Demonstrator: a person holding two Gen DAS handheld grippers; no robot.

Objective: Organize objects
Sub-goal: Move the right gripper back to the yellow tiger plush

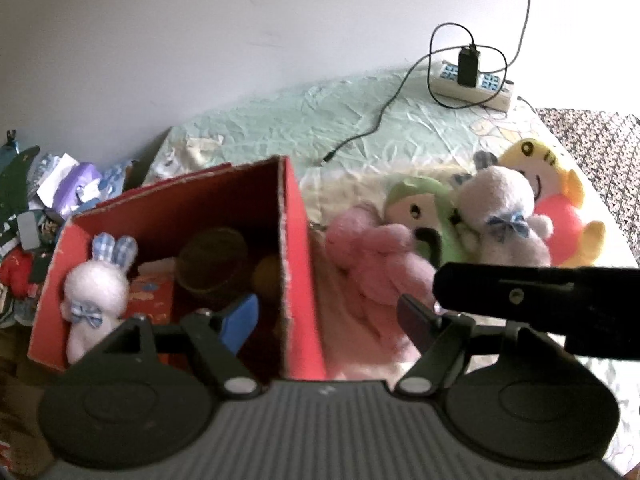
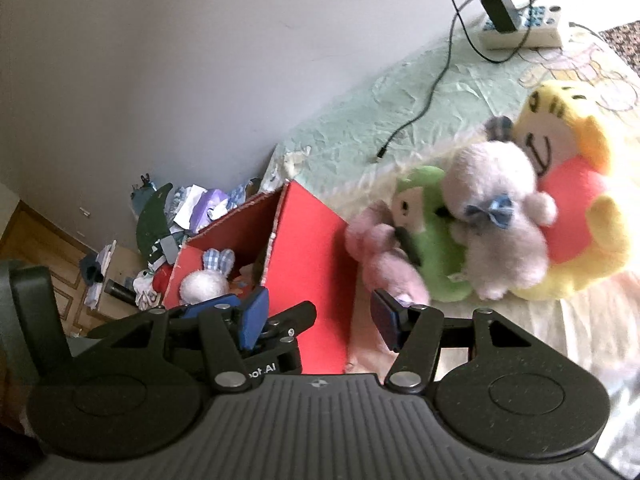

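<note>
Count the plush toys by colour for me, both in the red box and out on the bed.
White: 2, one bunny in the red box at, one on the bed
Pink: 1
Green: 1
Yellow: 1
Total: 5 plush toys

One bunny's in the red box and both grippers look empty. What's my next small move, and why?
Probably ease the right gripper forward onto the pink plush. It is the nearest toy in the pile beside the red box, lying just ahead of the open, empty fingers. The white bunny already sits in the box, so the plush likely belongs there too.
</note>
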